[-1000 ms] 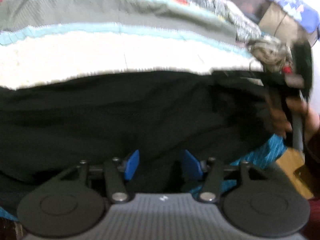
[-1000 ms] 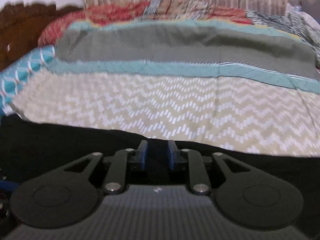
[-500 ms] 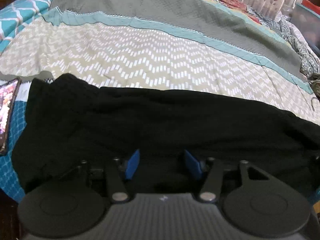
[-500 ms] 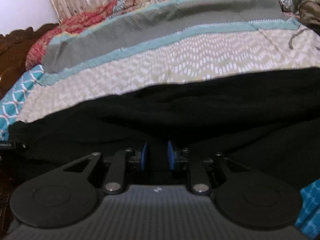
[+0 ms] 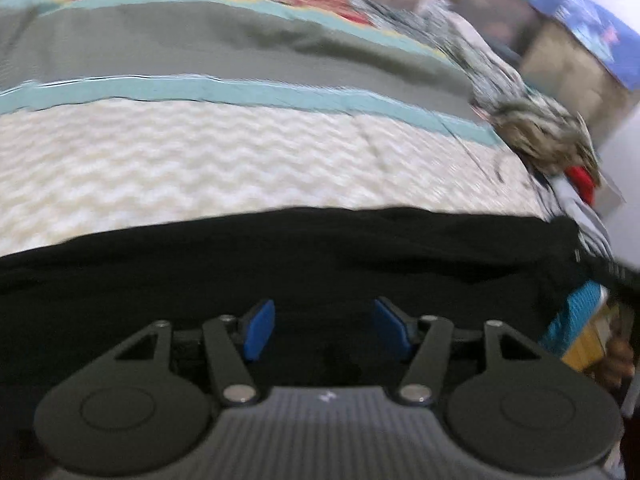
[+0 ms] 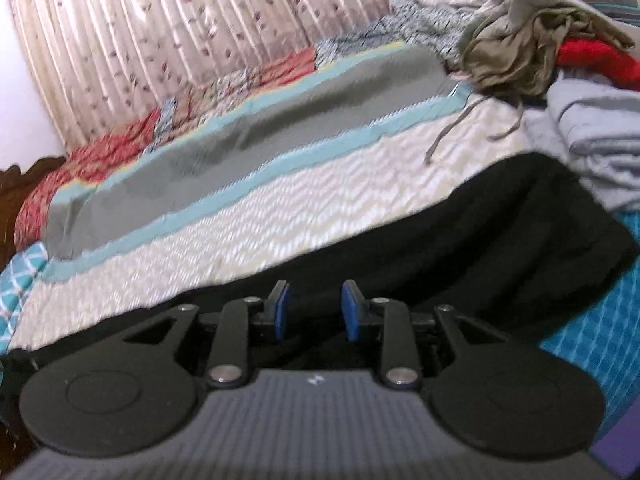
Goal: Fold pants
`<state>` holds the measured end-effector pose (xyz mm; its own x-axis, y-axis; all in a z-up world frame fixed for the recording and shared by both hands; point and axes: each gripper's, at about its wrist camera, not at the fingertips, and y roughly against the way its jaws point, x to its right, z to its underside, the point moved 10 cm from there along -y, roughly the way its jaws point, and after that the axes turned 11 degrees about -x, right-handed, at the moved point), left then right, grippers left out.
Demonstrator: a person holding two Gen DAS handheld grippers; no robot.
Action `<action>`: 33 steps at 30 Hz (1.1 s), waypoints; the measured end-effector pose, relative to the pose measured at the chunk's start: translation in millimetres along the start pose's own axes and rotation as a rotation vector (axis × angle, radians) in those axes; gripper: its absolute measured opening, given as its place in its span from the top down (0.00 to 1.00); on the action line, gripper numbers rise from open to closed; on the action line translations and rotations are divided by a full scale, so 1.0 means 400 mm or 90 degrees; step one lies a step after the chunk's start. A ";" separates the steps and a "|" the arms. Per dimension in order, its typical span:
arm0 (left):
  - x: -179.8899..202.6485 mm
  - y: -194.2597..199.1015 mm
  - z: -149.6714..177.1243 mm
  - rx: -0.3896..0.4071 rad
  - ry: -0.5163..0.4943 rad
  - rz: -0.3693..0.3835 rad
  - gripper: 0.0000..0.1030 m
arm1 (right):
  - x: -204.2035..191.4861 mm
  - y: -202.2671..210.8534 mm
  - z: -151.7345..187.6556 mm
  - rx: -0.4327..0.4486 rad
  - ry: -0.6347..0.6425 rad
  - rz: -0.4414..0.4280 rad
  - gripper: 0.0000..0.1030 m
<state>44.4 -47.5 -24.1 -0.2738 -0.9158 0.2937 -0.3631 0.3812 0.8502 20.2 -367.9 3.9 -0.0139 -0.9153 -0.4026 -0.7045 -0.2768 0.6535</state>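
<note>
Bedspread [image 6: 248, 216] spreads far, striped. Pants [image 6: 500, 240] lie flat along its near edge. Clothes pile [image 6: 532, 52] sits far right. Left gripper [image 5: 322, 328] and right gripper [image 6: 314, 308] hover over the pants, jaws opening, gripping nothing.

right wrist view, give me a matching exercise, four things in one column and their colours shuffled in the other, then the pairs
Things:
1. pants
2. crumpled garment at the far right of the bed
3. folded pile beside the pants
4. pads on the right gripper fingers

Colours:
A. blue
B. pale grey
C. black
D. olive-khaki

Pairs: 1-C, 2-D, 3-B, 4-A
</note>
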 end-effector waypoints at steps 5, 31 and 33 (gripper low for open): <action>0.071 -0.107 0.037 -0.071 -0.025 -0.004 0.45 | 0.014 -0.060 -0.035 -0.040 0.048 0.036 0.69; 0.086 -0.122 0.065 -0.076 -0.051 -0.063 0.36 | 0.001 -0.194 -0.123 -0.067 0.269 0.077 0.92; 0.088 -0.127 0.063 -0.077 -0.050 -0.059 0.32 | -0.036 -0.170 -0.095 -0.095 0.261 -0.014 0.78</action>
<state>30.6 -96.1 -67.9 -0.3138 -0.9322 0.1802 -0.2822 0.2728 0.9197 95.3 -347.0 -10.5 0.3037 -0.9411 -0.1485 -0.5915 -0.3085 0.7450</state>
